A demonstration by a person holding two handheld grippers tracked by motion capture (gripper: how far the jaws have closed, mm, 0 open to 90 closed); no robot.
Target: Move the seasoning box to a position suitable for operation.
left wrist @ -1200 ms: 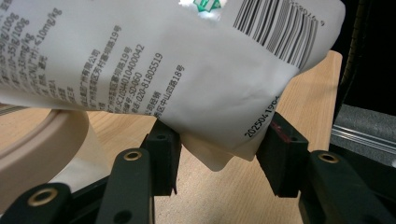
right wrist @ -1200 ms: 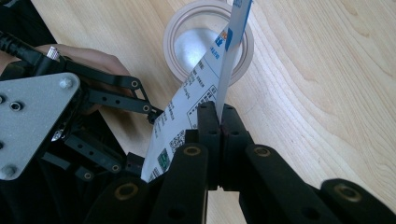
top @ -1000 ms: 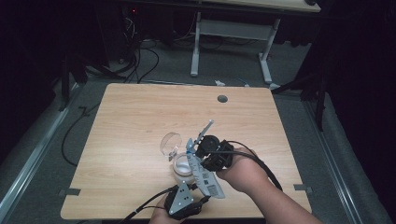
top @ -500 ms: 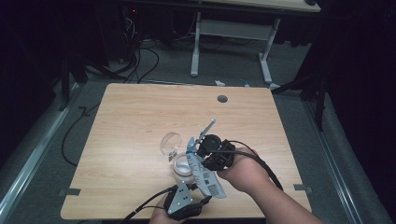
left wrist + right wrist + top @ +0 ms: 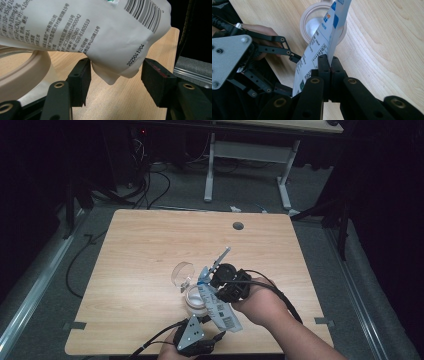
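Since the earlier frame the left gripper [image 5: 200, 332] had just been widening its jaws around the pouch's corner; both hands kept their places.

The wooden table [image 5: 150, 245] carried the work near its front edge. The white printed pouch [image 5: 217, 307] hung tilted above the round white container [image 5: 196, 297], its lower corner between the left gripper's spread pads [image 5: 81, 75] without being pressed. The right gripper [image 5: 329, 67] pinched the pouch's edge with its jaws tight together. A clear lid [image 5: 183, 272] lay just beside the container.
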